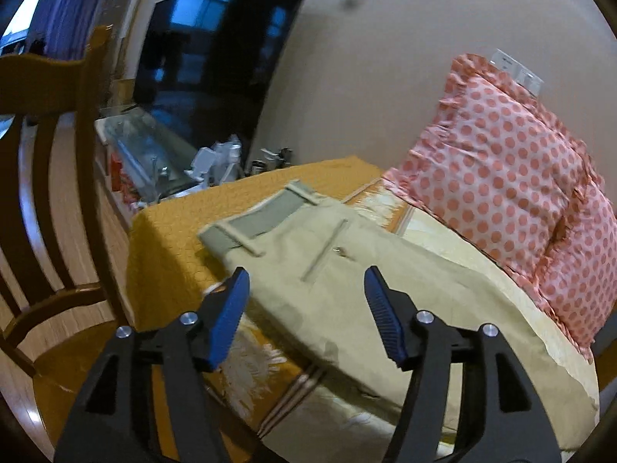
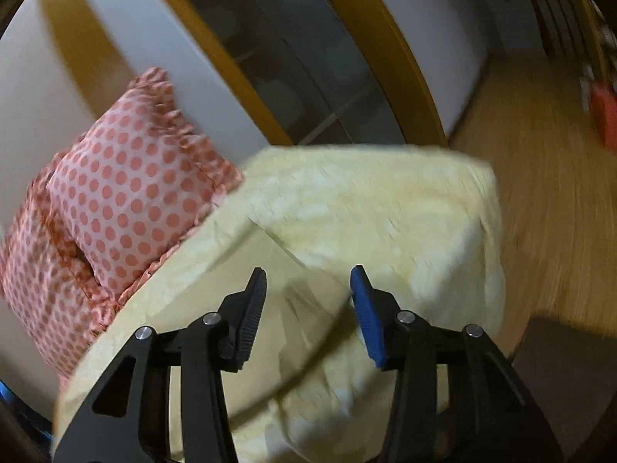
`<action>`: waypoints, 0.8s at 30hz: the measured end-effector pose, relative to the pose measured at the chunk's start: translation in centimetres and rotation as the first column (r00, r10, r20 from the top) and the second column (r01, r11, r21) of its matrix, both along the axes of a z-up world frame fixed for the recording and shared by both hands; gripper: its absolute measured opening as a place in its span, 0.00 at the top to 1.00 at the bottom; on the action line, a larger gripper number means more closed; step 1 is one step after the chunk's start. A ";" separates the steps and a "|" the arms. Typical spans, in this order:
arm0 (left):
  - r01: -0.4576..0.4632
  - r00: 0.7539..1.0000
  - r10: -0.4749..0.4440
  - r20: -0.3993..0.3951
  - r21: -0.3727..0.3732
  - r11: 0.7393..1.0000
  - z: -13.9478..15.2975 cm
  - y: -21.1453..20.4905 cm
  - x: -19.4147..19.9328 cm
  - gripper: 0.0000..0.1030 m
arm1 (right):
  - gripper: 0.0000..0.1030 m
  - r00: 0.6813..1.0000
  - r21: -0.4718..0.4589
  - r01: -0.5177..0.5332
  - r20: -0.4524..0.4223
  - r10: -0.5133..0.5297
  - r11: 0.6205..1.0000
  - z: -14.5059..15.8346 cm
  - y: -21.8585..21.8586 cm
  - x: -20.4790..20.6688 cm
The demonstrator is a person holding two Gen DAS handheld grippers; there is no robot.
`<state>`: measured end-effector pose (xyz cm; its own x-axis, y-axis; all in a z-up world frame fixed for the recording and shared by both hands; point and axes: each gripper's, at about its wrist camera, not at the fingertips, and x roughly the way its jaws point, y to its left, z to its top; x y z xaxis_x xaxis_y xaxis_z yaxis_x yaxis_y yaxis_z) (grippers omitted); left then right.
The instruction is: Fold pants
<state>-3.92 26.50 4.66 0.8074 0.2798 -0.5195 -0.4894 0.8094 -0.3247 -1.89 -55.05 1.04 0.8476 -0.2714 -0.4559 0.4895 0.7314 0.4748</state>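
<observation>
- Right now both of my tools hang above a bed, jaws spread wide and holding nothing: my left gripper [image 1: 304, 289] over the upper part of the trousers, my right gripper [image 2: 308, 289] over pale cloth.
- Laid flat across the bed are the beige cotton pants [image 1: 347, 270], waistband toward the far left, legs running near and right.
- Under them lie a mustard-yellow quilted bedspread [image 1: 173, 239] on the left and a pale cream patterned cover [image 2: 385, 212] on the right.
- My guess is that the pants are light, soft and limp; they should drape and sag when lifted, not slip, and cannot break.
- The grey-lined waistband [image 1: 254, 220], with belt loops, looks the thickest and firmest place to pinch; a corner of it would suit my left jaws.
- A welt back pocket with a small button [image 1: 340, 249] shows below the waistband; the cloth is mostly smooth.
- From the right view, blurred by motion, a darker flat panel beneath my jaws may be a pant leg; I cannot tell.
- A pink pillow with coral polka dots and a frilled edge [image 1: 509, 177] leans against the far wall, just beside the pants.
</observation>
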 end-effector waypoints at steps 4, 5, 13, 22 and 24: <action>0.098 0.995 -0.098 -0.004 -0.009 0.995 0.0 -1.9 1.4 0.40 | 0.53 0.979 -0.015 -0.188 -0.077 0.186 0.982 2.2 -1.5 5.7; 0.120 0.993 -0.120 -0.002 -0.015 0.993 -0.1 -2.6 1.7 0.40 | 0.53 0.969 -0.003 -0.225 -0.102 0.223 0.974 2.4 -2.0 7.3; 0.216 0.976 -0.217 -0.028 -0.038 0.976 -1.1 -5.7 3.9 0.36 | 0.64 0.887 0.059 -0.373 -0.269 0.375 0.926 0.3 -2.5 14.2; 0.250 0.967 -0.251 -0.048 -0.028 0.968 -1.4 -7.5 6.1 0.35 | 0.94 0.912 -0.011 -0.342 -0.246 0.329 0.940 1.6 -2.8 15.6; 0.264 0.963 -0.265 -0.054 -0.027 0.964 -1.6 -8.1 6.5 0.35 | 0.93 0.896 -0.012 -0.331 -0.317 0.310 0.943 0.9 -2.6 17.0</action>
